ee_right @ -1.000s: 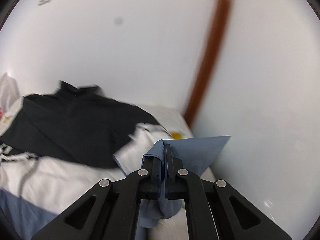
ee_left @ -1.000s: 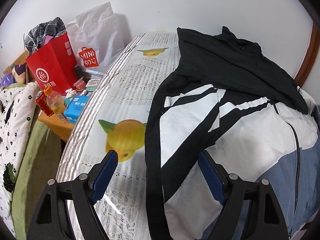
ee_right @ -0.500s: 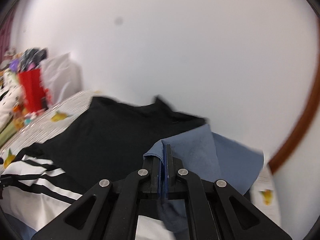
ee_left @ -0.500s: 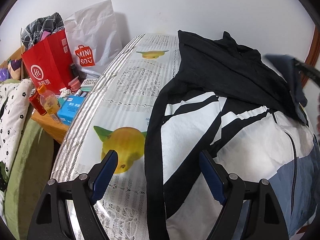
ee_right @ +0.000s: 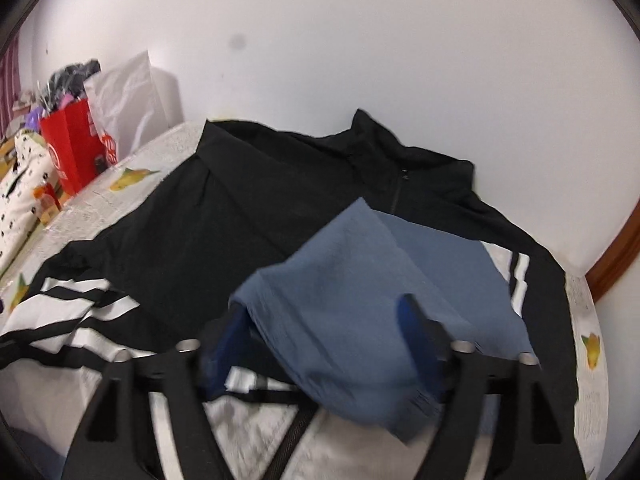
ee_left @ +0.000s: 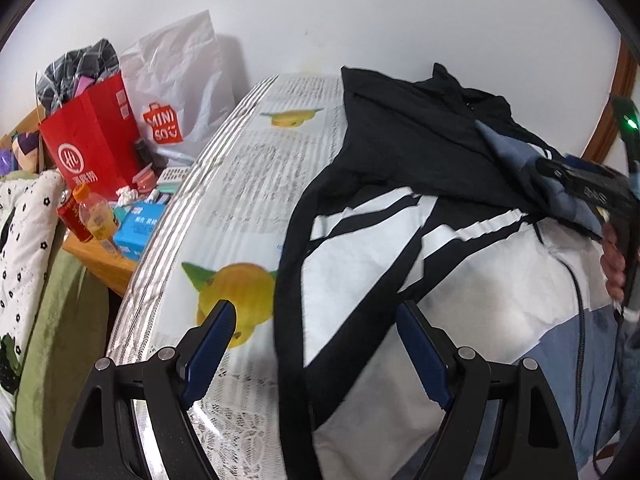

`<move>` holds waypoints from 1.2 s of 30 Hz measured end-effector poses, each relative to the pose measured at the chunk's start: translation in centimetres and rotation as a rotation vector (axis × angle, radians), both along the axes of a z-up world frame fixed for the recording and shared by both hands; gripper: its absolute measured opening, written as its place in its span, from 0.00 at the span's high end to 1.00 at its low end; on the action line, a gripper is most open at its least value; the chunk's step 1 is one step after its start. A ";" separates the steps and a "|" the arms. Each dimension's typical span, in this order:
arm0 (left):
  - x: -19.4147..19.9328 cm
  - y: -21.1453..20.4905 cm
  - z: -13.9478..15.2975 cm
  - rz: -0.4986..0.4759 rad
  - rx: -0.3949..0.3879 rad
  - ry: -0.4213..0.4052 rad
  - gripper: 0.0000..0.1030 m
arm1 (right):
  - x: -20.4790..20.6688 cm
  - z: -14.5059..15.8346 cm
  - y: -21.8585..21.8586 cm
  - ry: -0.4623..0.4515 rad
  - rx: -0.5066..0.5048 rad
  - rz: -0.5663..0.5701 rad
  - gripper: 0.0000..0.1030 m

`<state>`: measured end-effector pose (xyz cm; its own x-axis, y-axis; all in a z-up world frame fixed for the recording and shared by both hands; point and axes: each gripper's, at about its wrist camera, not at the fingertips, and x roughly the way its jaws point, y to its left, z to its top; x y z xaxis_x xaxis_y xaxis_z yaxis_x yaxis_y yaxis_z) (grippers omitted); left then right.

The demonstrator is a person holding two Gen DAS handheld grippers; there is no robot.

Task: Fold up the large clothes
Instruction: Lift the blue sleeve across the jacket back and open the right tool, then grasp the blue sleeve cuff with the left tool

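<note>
A large black, white and blue jacket [ee_left: 460, 264] lies spread on the table, collar toward the wall. Its left sleeve is folded across the body. The blue sleeve end [ee_right: 360, 280] now lies across the black chest [ee_right: 248, 208]. My right gripper [ee_right: 324, 324] is open, its fingers on either side of that blue sleeve end; it also shows at the right edge of the left wrist view [ee_left: 584, 188]. My left gripper [ee_left: 316, 340] is open and empty, hovering over the jacket's black left edge near the table's front.
The table wears a lemon-print cloth [ee_left: 240, 184]. To its left stand a red paper bag [ee_left: 92, 140], a white Miniso bag [ee_left: 176, 84], bottles [ee_left: 96, 216] and a blue box [ee_left: 136, 228] on a wooden stand. A wooden door frame [ee_right: 612, 256] is at the right.
My right gripper swung left carrying the blue sleeve end over the black chest, then opened and let it go. My left gripper stayed open and barely moved.
</note>
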<state>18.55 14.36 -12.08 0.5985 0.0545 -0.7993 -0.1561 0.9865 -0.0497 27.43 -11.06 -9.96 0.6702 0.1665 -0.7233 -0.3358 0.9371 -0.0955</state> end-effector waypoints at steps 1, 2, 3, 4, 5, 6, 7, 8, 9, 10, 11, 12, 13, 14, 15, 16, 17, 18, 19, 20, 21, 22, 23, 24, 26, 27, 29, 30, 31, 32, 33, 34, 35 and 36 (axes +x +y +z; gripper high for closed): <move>0.0 -0.2 0.3 0.000 0.000 -0.006 0.21 | -0.5 0.3 -0.5 -0.005 0.012 -0.007 0.15; 0.1 -0.5 0.7 -0.003 0.000 -0.015 0.21 | -1.1 0.7 -1.2 -0.012 0.027 -0.012 0.15; 0.1 -1.0 1.2 -0.012 0.000 -0.026 0.21 | -2.1 1.3 -2.2 -0.019 0.037 -0.023 0.15; 0.1 -1.4 1.6 -0.021 0.004 -0.034 0.21 | -2.9 1.8 -3.2 -0.027 0.043 -0.038 0.15; 0.2 -1.9 2.1 -0.028 0.008 -0.042 0.21 | -3.5 2.2 -4.0 -0.037 0.052 -0.053 0.15; 0.3 -2.7 2.7 -0.037 0.012 -0.054 0.21 | -4.2 2.7 -5.1 -0.048 0.065 -0.074 0.15; 0.3 -3.2 3.2 -0.046 0.012 -0.065 0.21 | -5.1 3.2 -6.6 -0.052 0.081 -0.104 0.15; 0.4 -3.7 3.6 -0.059 0.011 -0.077 0.21 | -5.6 3.6 -7.6 -0.049 0.090 -0.120 0.15; 0.5 -4.4 4.2 -0.073 0.012 -0.092 0.21 | -6.1 3.9 -8.8 -0.048 0.098 -0.138 0.15; 0.7 -5.1 4.7 -0.083 0.018 -0.102 0.21 | -6.8 4.3 -10.3 -0.053 0.105 -0.171 0.15; 0.8 -5.7 5.1 -0.088 0.025 -0.107 0.21 | -7.3 4.5 -11.3 -0.058 0.107 -0.194 0.15; 1.1 -6.5 5.6 -0.100 0.035 -0.116 0.21 | -7.8 4.9 -12.7 -0.056 0.113 -0.224 0.15; 1.3 -7.3 6.1 -0.113 0.042 -0.120 0.21 | -8.2 5.0 -13.6 -0.046 0.116 -0.238 0.15; 1.7 -8.4 6.6 -0.131 0.053 -0.125 0.21 | -8.5 5.2 -14.8 -0.027 0.121 -0.248 0.15; 2.0 -9.3 7.0 -0.150 0.053 -0.125 0.21 | -8.7 5.4 -15.7 -0.017 0.125 -0.257 0.15; 2.3 -10.0 7.2 -0.167 0.048 -0.124 0.21 | -9.0 5.5 -16.8 -0.010 0.129 -0.276 0.16; 2.6 -10.9 7.5 -0.189 0.040 -0.120 0.21 | -9.4 5.7 -17.8 -0.014 0.127 -0.295 0.16; 3.1 -12.1 7.8 -0.212 0.032 -0.112 0.21 | -9.9 6.0 -18.9 -0.023 0.122 -0.315 0.18; 3.4 -12.9 8.0 -0.225 0.030 -0.107 0.21 | -10.2 6.1 -19.8 -0.026 0.115 -0.334 0.22; 3.6 -13.7 8.2 -0.236 0.035 -0.104 0.21 | -10.4 6.2 -20.4 -0.026 0.111 -0.347 0.23; 4.0 -14.8 8.5 -0.251 0.047 -0.100 0.21 | -10.6 6.2 -21.1 -0.023 0.107 -0.360 0.25; 4.3 -15.8 8.6 -0.261 0.060 -0.099 0.21 | -10.8 6.3 -21.9 -0.020 0.105 -0.374 0.27; 4.8 -16.9 8.8 -0.269 0.075 -0.098 0.21 | -11.0 6.3 -22.7 -0.018 0.105 -0.385 0.29; 5.2 -17.7 8.9 -0.278 0.083 -0.096 0.21 | -11.1 6.4 -23.4 -0.019 0.105 -0.393 0.31; 5.9 -19.3 9.0 -0.294 0.089 -0.091 0.21 | -11.2 6.5 -24.7 -0.023 0.101 -0.411 0.32; 6.5 -20.1 9.0 -0.304 0.086 -0.081 0.21 | -11.3 6.6 -25.5 -0.027 0.104 -0.421 0.33; 7.5 -21.5 8.8 -0.332 0.057 -0.058 0.21 | -11.3 6.7 -26.9 -0.027 0.121 -0.434 0.33; 8.1 -22.1 8.7 -0.346 0.042 -0.048 0.21 | -11.2 6.7 -27.5 -0.026 0.126 -0.439 0.34; 8.5 -22.7 8.5 -0.354 0.038 -0.043 0.21 | -11.2 6.7 -28.2 -0.028 0.130 -0.445 0.34; 9.1 -23.3 8.4 -0.360 0.039 -0.042 0.21 | -11.2 6.8 -28.9 -0.033 0.132 -0.451 0.34; 9.8 -24.1 8.2 -0.368 0.038 -0.044 0.21 | -11.3 6.8 -29.7 -0.038 0.132 -0.458 0.34; 10.2 -24.5 8.0 -0.373 0.037 -0.045 0.21 | -11.3 6.8 -30.2 -0.041 0.133 -0.462 0.34; 10.7 -25.0 7.8 -0.378 0.037 -0.045 0.21 | -11.3 6.8 -30.8 -0.047 0.135 -0.465 0.34; 11.4 -25.5 7.4 -0.382 0.037 -0.044 0.21 | -11.4 6.8 -31.3 -0.052 0.136 -0.466 0.34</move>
<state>29.93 -11.09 -4.64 0.6148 -0.1506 -0.7742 0.2248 0.9743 -0.0111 16.05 -42.34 -3.18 0.7309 -0.0689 -0.6790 0.1242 0.9917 0.0330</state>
